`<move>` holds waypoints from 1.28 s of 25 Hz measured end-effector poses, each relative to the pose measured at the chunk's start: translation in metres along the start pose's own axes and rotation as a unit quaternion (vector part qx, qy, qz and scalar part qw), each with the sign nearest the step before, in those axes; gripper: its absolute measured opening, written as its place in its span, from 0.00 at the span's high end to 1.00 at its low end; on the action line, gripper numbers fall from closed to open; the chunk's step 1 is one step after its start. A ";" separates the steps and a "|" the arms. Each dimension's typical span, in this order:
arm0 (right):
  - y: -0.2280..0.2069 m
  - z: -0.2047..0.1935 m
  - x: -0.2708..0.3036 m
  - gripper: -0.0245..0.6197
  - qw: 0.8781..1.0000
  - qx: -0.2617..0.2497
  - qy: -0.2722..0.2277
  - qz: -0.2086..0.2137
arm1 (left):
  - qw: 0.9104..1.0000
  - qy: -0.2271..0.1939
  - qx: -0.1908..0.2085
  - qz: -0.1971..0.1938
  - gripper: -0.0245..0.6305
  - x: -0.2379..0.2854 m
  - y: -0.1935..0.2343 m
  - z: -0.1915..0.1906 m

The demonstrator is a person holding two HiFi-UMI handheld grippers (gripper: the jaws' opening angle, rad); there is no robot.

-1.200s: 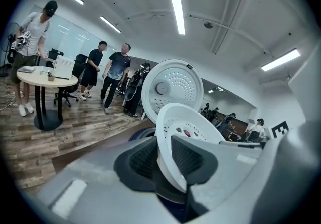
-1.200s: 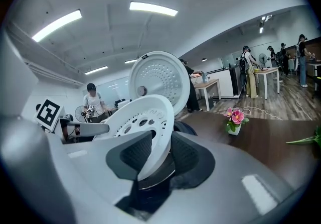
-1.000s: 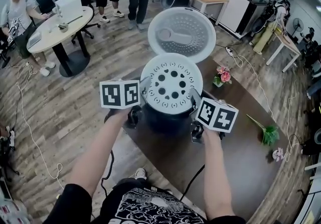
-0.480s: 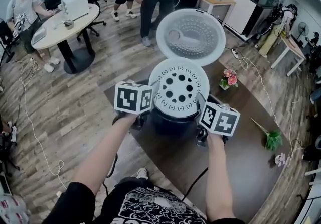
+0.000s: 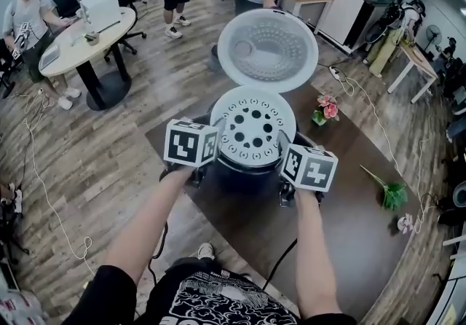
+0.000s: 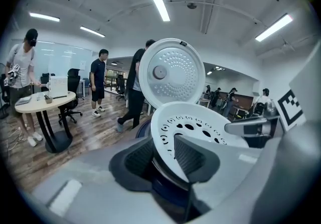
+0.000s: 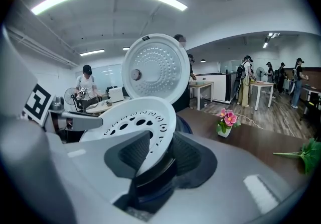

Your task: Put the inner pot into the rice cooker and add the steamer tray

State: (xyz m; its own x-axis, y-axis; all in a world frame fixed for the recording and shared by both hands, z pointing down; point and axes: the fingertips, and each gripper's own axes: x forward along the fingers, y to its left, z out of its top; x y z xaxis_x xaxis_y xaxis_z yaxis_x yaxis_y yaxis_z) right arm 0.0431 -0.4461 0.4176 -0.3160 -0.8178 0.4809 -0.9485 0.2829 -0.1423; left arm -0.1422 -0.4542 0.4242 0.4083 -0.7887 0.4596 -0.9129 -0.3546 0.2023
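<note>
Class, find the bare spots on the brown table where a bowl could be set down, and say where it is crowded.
The table is bare on its near right, bordered by the right arm and the green sprig, and between the sprig and the pink flowers. Crowded round the rice cooker.

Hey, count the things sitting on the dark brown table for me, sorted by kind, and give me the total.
Dark rice cooker with open white lid: 1
White perforated round steamer tray: 1
Small pot of pink flowers: 1
Loose green leafy sprig: 1
Loose pale flower head: 1
Total: 5
</note>
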 end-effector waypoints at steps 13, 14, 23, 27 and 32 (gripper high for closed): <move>0.003 0.003 -0.002 0.70 1.000 0.004 -0.005 0.008 | 1.000 0.001 0.015 0.002 0.75 -0.004 0.001 -0.001; 0.002 0.004 -0.003 0.70 1.000 0.012 -0.005 0.012 | 1.000 0.002 0.017 0.003 0.75 -0.004 0.000 -0.002; -0.008 -0.003 -0.014 0.69 1.000 0.000 -0.008 0.008 | 1.000 -0.001 0.020 0.007 0.75 -0.016 -0.012 -0.004; -0.007 0.003 -0.021 0.69 1.000 -0.007 -0.021 0.018 | 0.999 -0.024 0.027 0.008 0.75 -0.024 -0.018 0.007; -0.003 0.008 -0.036 0.72 0.999 -0.021 -0.035 0.025 | 0.999 -0.039 0.035 0.013 0.75 -0.040 -0.026 0.011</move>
State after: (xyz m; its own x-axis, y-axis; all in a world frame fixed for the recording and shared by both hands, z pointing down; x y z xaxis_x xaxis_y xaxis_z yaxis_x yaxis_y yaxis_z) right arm 0.0569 -0.4215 0.3938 -0.3645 -0.8351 0.4120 -0.9305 0.3434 -0.1274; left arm -0.1349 -0.4188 0.3908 0.3856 -0.8340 0.3946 -0.9219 -0.3653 0.1289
